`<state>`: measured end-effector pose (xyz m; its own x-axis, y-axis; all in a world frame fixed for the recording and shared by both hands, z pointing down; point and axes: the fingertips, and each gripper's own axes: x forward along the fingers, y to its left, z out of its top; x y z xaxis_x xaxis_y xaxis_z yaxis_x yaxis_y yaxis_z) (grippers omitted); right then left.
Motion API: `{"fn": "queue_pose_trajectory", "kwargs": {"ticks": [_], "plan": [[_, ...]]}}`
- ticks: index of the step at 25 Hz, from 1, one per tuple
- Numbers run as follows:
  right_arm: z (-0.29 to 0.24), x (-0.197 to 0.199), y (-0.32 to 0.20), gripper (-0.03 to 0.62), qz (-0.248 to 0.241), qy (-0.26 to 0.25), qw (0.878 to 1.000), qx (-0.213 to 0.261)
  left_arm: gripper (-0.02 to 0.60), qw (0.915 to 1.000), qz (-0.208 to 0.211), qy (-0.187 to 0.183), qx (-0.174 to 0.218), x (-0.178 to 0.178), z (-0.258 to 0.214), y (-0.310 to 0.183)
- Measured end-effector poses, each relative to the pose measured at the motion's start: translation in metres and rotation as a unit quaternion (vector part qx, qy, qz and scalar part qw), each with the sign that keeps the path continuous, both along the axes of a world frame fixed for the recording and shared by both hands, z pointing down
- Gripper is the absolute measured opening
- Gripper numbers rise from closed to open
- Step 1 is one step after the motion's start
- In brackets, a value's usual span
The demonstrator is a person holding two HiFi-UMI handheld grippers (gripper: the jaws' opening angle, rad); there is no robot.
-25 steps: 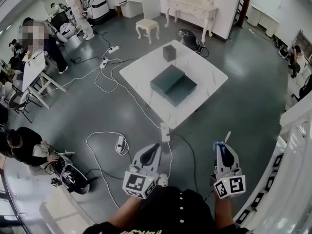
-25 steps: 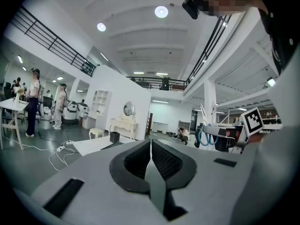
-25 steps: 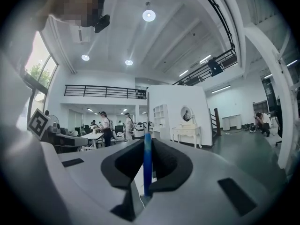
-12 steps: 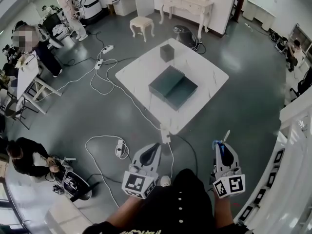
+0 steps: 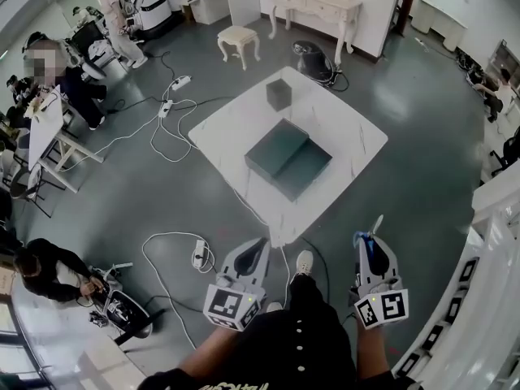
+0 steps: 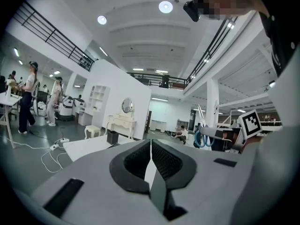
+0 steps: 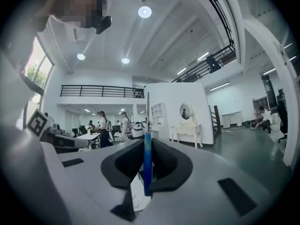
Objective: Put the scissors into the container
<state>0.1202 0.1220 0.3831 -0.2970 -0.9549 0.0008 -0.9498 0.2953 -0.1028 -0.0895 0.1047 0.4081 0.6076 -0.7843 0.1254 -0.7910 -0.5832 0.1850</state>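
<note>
Nearest, at the bottom of the head view, the person holds 2 grippers out over the grey floor, short of the table. The left gripper has its jaws pressed together with nothing between them. The right gripper is clamped narrowly on the scissors, gripping them by the blue handle. The pale blade sticks out past the jaw tips toward the upper right. In the right gripper view the blue handle stands edge-on between the pads.

Between the 2 grippers a shoe steps forward. Just left of the left gripper lies a power strip, with white cables looping off across the floor toward the upper left.

Beyond, the white table sits at centre frame, turned so 1 corner points at the person. The dark green container lies open near its middle, close to the table's lower left edge. A small dark box stands by the far corner, well apart from it. Right of the table there is bare floor up to the white railing along the right edge. The left side is crossed by cables.

Farthest, at the top of the frame, stand a white stool and a white dressing table.
</note>
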Motion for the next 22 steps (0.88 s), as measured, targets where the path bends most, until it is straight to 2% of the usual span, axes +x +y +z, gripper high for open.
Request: {"fn": "queue_pose_trajectory", "kwargs": {"ticks": [11, 22], "plan": [[-0.004, 0.041, -0.111, 0.054, -0.018, -0.006, 1.0, 0.006, 0.034, 0.9999, -0.014, 0.004, -0.003, 0.045, -0.005, -0.106], [-0.017, 0.07, -0.196, 0.054, -0.05, -0.008, 0.999, 0.009, 0.034, 0.9994, -0.035, -0.001, 0.009, 0.082, -0.024, -0.182]]}}
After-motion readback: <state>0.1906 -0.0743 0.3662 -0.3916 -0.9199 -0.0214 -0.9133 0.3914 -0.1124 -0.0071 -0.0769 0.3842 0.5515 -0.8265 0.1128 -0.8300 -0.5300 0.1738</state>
